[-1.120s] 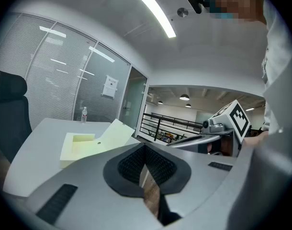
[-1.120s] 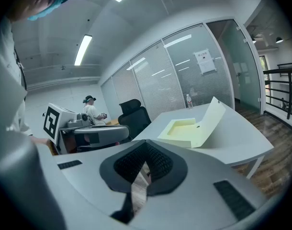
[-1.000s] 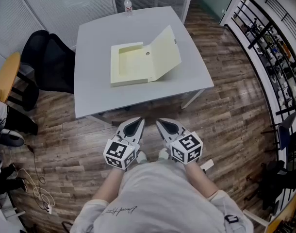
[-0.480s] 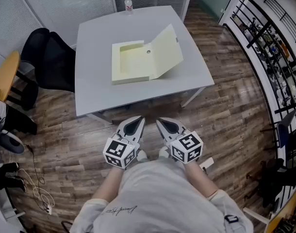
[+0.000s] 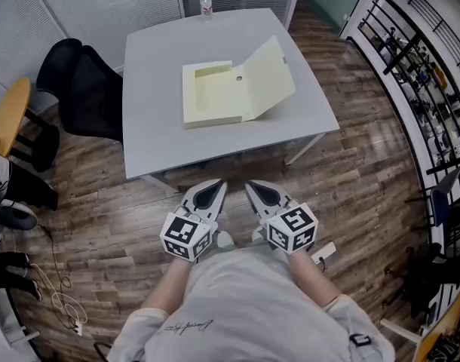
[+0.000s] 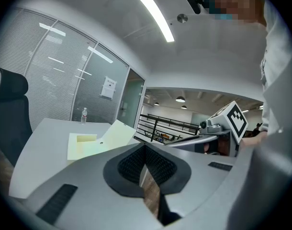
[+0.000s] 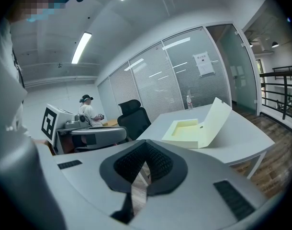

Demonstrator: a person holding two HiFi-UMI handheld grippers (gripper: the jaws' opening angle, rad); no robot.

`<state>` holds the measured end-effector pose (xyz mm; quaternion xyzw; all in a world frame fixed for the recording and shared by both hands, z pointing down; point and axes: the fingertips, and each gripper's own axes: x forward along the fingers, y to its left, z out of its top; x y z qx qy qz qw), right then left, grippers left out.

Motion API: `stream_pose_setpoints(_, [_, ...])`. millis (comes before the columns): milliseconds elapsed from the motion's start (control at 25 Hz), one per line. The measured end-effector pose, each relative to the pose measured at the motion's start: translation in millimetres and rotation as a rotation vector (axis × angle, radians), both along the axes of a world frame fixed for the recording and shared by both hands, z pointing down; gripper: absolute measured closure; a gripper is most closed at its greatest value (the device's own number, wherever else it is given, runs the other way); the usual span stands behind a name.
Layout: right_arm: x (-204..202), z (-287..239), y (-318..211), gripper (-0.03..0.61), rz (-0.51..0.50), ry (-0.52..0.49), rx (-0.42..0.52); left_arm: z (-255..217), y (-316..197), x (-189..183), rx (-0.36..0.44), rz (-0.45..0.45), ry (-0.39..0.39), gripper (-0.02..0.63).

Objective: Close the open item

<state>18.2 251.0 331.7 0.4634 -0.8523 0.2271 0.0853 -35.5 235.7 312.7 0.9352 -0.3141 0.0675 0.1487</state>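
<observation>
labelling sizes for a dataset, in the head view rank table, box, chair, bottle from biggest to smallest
1. table, clearly largest
2. box and chair: they look about alike, too close to rank
3. bottle, smallest by far

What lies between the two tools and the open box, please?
Only bare table and floor separate the left tool, right tool and box, per the head view.

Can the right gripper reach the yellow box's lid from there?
Probably not yet. The right gripper hangs by the person's body, over the floor short of the table; the box file's lid stands mid-table. Nothing blocks the way, so stepping closer should do.
</observation>
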Motion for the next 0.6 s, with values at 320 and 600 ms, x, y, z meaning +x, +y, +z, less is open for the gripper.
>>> stream_pose_setpoints(320, [-25.7, -3.5, -5.8, 0.566, -0.012, 0.016, 0.004, 2.0, -9.1, -23.3, -0.001, -0.01, 0.017, 0.605])
stream_pose_setpoints(600, [-24.3, -0.3, -21.3, 0.566, -0.003, 0.028, 0.017, -0.5, -23.0, -26.0, 0.011, -0.011, 0.028, 0.606])
